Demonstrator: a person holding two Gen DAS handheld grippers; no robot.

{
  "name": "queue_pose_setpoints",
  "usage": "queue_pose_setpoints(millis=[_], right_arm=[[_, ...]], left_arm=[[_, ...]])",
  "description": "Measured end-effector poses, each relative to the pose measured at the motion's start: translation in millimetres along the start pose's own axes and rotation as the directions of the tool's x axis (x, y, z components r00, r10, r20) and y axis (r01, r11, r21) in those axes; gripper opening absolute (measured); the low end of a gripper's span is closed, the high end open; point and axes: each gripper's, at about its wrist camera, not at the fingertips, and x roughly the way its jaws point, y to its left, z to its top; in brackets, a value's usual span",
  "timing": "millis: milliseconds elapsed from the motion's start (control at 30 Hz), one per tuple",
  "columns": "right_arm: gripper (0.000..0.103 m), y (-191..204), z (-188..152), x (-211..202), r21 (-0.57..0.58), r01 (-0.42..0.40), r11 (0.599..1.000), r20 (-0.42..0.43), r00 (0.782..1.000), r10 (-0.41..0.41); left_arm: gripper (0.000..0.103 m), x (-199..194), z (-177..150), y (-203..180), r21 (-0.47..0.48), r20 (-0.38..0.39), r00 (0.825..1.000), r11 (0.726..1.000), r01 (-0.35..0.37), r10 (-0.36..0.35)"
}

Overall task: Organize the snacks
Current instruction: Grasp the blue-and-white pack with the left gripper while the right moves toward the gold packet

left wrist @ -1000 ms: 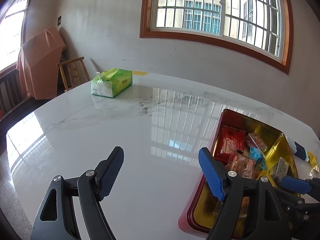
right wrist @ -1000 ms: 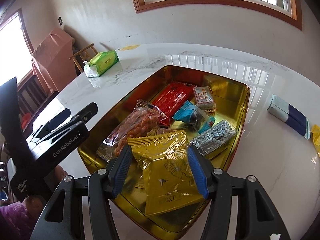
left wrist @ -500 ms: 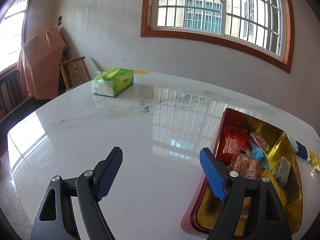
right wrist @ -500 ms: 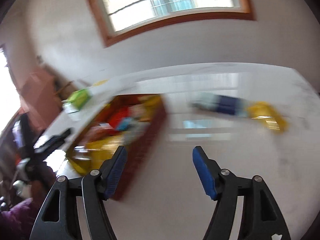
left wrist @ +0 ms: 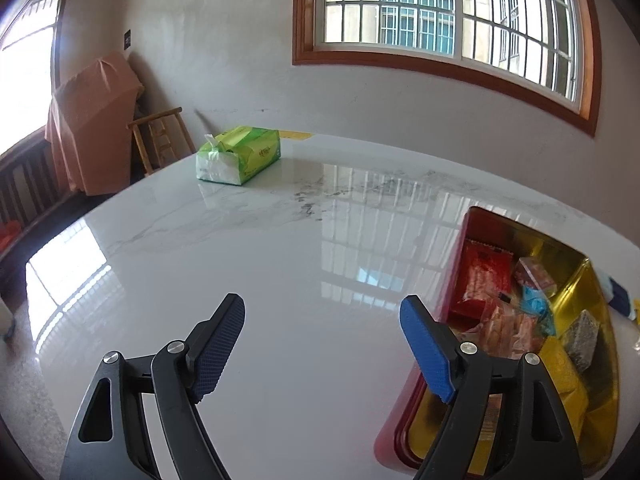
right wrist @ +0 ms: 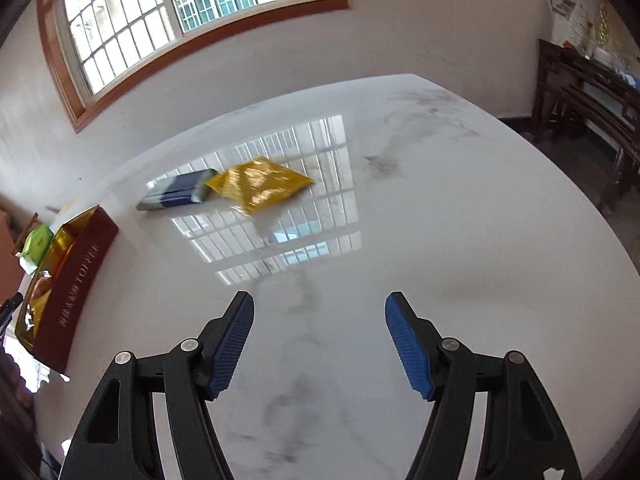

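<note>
With your right gripper [right wrist: 319, 344] spread wide and empty, centre it over the yellow packet [right wrist: 260, 186] before clamping.

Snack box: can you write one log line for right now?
snack box: part filled | left on table: yellow packet, blue packet | right gripper: open, empty | left gripper: open, empty

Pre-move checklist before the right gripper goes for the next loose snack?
1. Right gripper empty: ok, nothing between the jaws.
2. Jaws wide enough for the yellow packet: cannot tell.
3. Path to the yellow packet clear: ok, bare table between.
4. Packet free of the blue pack: not ok, their ends meet or overlap.
5. Room in the box: ok, gold base still shows.
6. Left gripper out of the way: ok, beside the box, empty.
</note>
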Motion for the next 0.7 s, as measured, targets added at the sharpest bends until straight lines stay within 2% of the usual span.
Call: queue_pose_setpoints(millis=[67, 133, 233, 333, 433, 533, 600, 633, 700], right_arm=[[0.066, -6.0, 0.6, 1.8, 0.004, -0.013, 1.000, -0.013, 1.000, 0.013], [0.071, -1.6, 3.9, 1.6, -0.027, -0.024, 0.999, -0.001, 1.000, 0.024], [0.072, 0.4, 4.1, 5.2, -0.081, -0.022, 0.996, -0.006, 1.000, 0.022], [0.074, 2.2, 1.1, 6.4, -0.110, -0.023, 0.994, -0.006, 1.000, 0.022], [0.074, 4.5, 0.4, 8.3, -0.127, -0.040, 0.991, -0.010, 0.999, 0.039], [0.076, 5.9, 5.1, 13.0, -0.148, -0.089, 0.985, -0.038, 0.996, 0.085], [0.078, 7.5, 12.7, 17.1, -0.181, -0.096, 0.979, -0.029, 0.995, 0.093], [0.081, 8.0, 17.4, 19.9, -0.196, -0.100, 0.975, -0.024, 0.995, 0.097], [0.082, 10.1, 30.6, 30.6, -0.224, -0.132, 0.966, -0.030, 0.991, 0.129]], left_arm=[[0.080, -5.9, 0.9, -3.9, 0.024, 0.007, 1.000, 0.999, -0.027, 0.027], [0.080, -18.5, 3.7, -6.2, 0.018, 0.012, 1.000, 1.000, -0.006, 0.006], [0.080, -46.4, 15.8, -16.3, -0.009, 0.031, 0.997, 0.997, 0.076, -0.075], [0.080, -69.7, 34.4, -49.8, 0.033, 0.008, 0.985, 0.984, 0.175, -0.175], [0.080, -80.7, 49.0, -97.4, 0.092, -0.101, 0.951, 0.949, 0.303, -0.293], [0.080, -85.6, 57.6, -137.6, 0.074, -0.180, 0.904, 0.911, 0.405, -0.387], [0.080, -83.9, 61.1, -164.7, 0.060, -0.234, 0.875, 0.892, 0.448, -0.424], [0.080, -82.2, 61.3, -177.1, 0.051, -0.267, 0.858, 0.883, 0.468, -0.439], [0.080, -76.4, 61.3, -200.9, 0.007, -0.342, 0.809, 0.860, 0.511, -0.478]])
